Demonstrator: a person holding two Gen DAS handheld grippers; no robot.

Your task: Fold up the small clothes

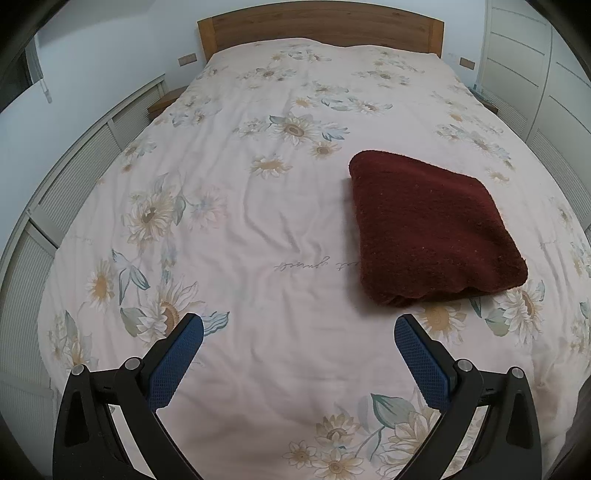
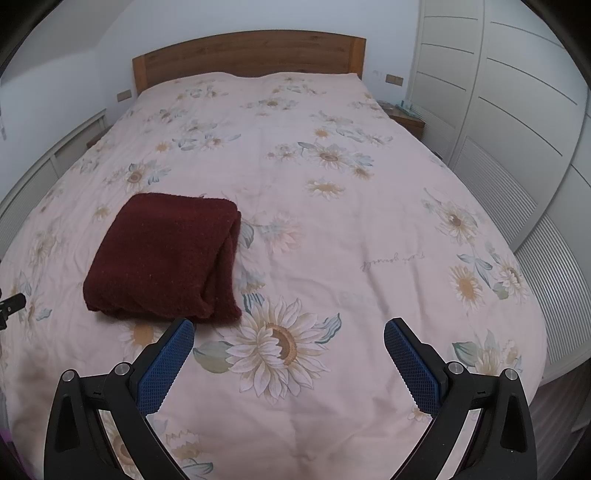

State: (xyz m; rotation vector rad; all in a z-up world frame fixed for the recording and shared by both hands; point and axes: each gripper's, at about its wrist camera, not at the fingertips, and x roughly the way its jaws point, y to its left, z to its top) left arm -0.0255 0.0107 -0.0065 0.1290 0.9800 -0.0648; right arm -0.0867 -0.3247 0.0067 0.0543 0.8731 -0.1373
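A dark red fuzzy garment [image 1: 432,229] lies folded into a thick rough square on the flowered bedspread [image 1: 258,229]. In the left wrist view it sits ahead and to the right of my left gripper [image 1: 299,328], which is open with nothing between its blue pads. In the right wrist view the same garment [image 2: 166,254] lies ahead and to the left, its near edge close to the left finger of my right gripper [image 2: 290,330]. That gripper is open and holds nothing. Both grippers hover above the near part of the bed, apart from the garment.
The bed has a wooden headboard [image 1: 321,29] at the far end. White louvred cabinets [image 1: 74,184] run along the left side and white wardrobe doors [image 2: 517,110] along the right. A small wooden bedside table [image 2: 408,118] stands at the far right. A dark part of the other gripper [image 2: 11,301] shows at the left edge.
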